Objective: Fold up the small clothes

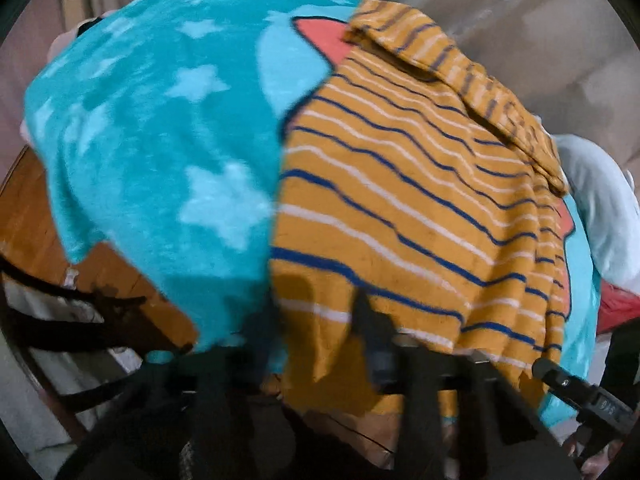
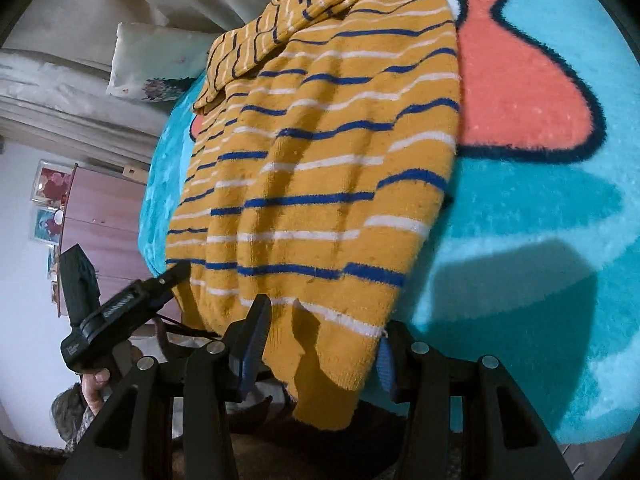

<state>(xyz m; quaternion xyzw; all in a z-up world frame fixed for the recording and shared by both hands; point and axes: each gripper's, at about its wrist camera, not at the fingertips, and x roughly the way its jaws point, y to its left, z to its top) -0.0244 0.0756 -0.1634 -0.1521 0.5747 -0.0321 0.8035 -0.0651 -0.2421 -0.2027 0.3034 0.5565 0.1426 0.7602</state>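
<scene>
Reaching for the striped sweater's (image 2: pixel 320 184) hem at six o'clock: my right gripper (image 2: pixel 320 344) stands spread astride it; left gripper (image 1: pixel 316 344) blurred, cannot tell. Next, I'd pinch both corners.

sweater (image 2: pixel 320 168) on blanket (image 2: pixel 540 240), pillow (image 2: pixel 156 60) behind

Bare blanket (image 2: pixel 540 208) lies open right of the striped sweater (image 2: pixel 320 168); pillow (image 2: pixel 156 60) bounds the far end.
</scene>
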